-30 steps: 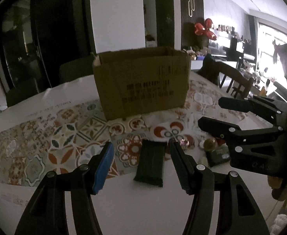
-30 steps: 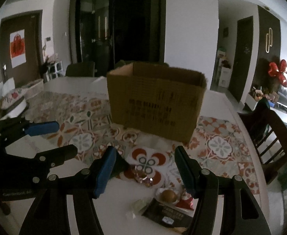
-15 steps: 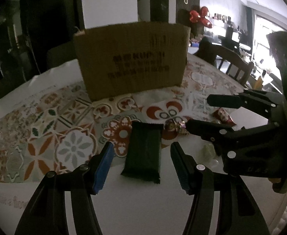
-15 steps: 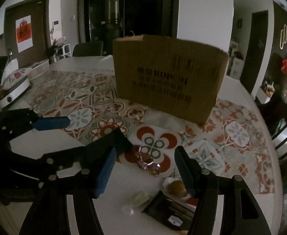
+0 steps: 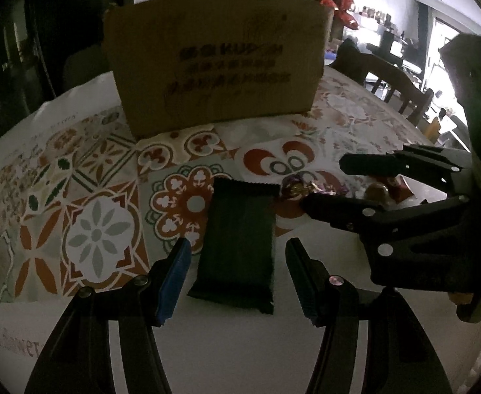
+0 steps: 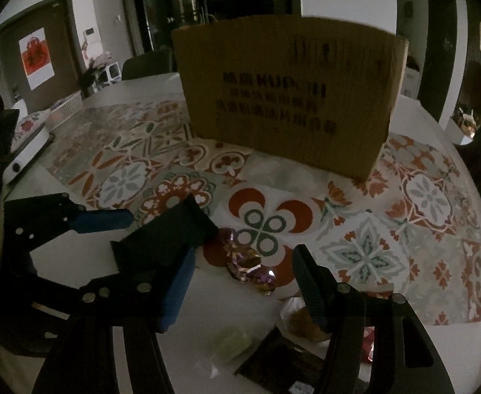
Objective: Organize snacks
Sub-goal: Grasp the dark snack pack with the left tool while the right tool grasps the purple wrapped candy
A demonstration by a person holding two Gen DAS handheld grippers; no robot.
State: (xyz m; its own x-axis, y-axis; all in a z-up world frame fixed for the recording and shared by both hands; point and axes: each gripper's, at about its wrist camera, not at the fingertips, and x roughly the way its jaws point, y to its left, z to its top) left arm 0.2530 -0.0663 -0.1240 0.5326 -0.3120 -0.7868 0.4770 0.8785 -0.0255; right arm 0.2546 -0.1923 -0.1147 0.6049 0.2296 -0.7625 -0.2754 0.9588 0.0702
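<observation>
Snacks lie loose on the counter before me, and the nearest, seen along my left gripper (image 5: 237,274), is a dark green flat foil-wrapped bar (image 5: 239,241), lying lengthwise between my half-open jaws, which touch nothing. I judge it light, fairly stiff and slick in its wrapper, perhaps brittle inside, so I would pinch it across its long edges near the middle, gently. Just beyond its far right corner sit small purple-and-gold twisted-wrapper candies (image 5: 294,188), crinkly and apt to slip. My right gripper (image 5: 325,184) reaches in from the right over them. Behind stands the open brown cardboard box (image 5: 214,65), which I take to be where the snacks go.

Along my right gripper (image 6: 242,280), the jaws also stand half open and empty, with the same candies (image 6: 247,262) between and just beyond them. A dark flat sachet (image 6: 283,358) and a pale clear-wrapped sweet (image 6: 232,341) lie nearer. The left gripper (image 6: 148,226) comes in over the green bar.

The white counter (image 6: 207,295) carries a patterned tile-print mat (image 6: 365,239), smooth and flat. The room is dim, with dark doors and chairs around.
</observation>
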